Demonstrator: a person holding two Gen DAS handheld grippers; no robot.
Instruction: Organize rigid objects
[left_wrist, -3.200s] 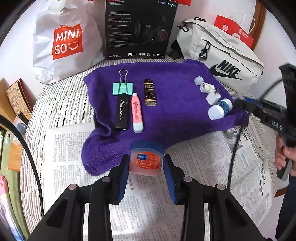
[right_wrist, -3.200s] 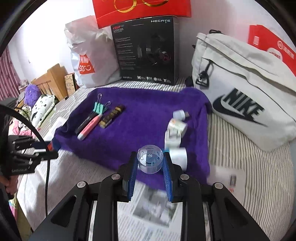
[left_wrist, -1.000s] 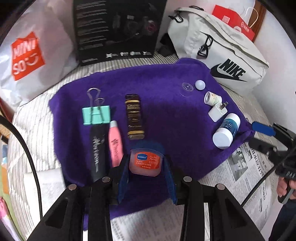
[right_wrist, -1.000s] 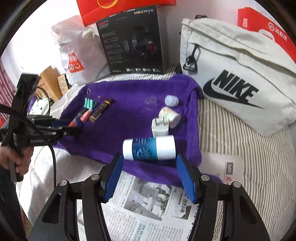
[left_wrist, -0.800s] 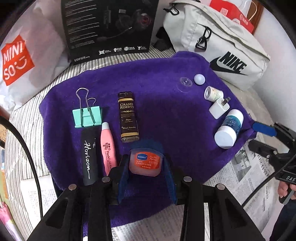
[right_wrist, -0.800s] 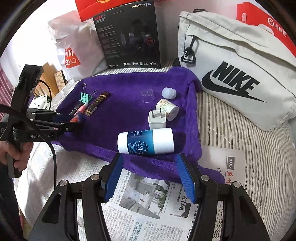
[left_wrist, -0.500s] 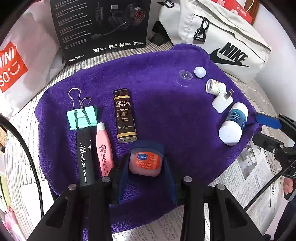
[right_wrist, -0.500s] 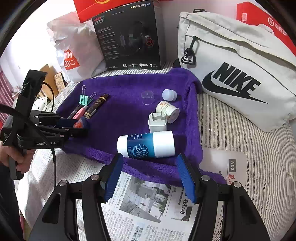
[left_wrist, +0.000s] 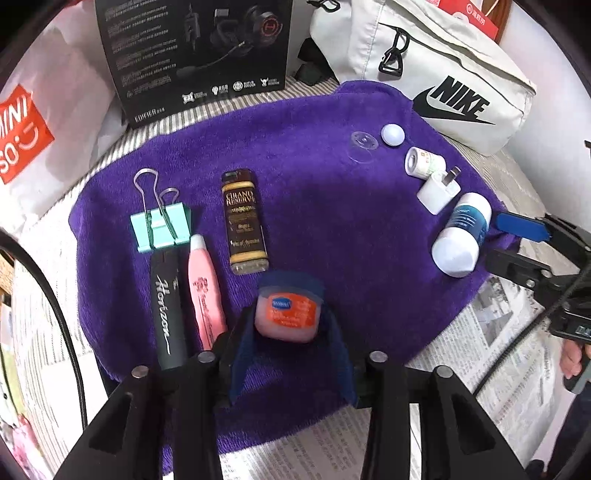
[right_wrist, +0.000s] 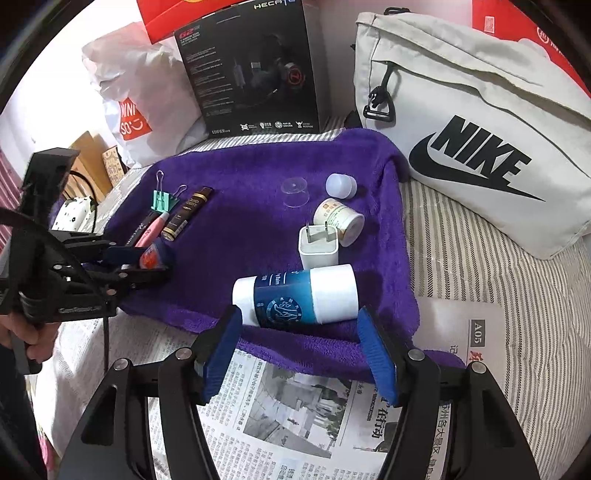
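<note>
Left hand-held gripper (left_wrist: 286, 325), jaws opening, with the orange jar (left_wrist: 287, 318) between its pads near the towel's (left_wrist: 314, 192) front edge. Right hand-held gripper (right_wrist: 299, 336), jaws opening, pads clear of the blue-and-white bottle (right_wrist: 295, 293) lying crosswise at the towel's front right corner. Beyond: white charger plug (right_wrist: 318, 246), small white tub (right_wrist: 339, 220), clear cap (right_wrist: 294, 192), white cap (right_wrist: 340, 186). Left edge: black pen (left_wrist: 166, 306), pink tube (left_wrist: 205, 291), brown bottle (left_wrist: 243, 221), green binder clip (left_wrist: 160, 225).
</note>
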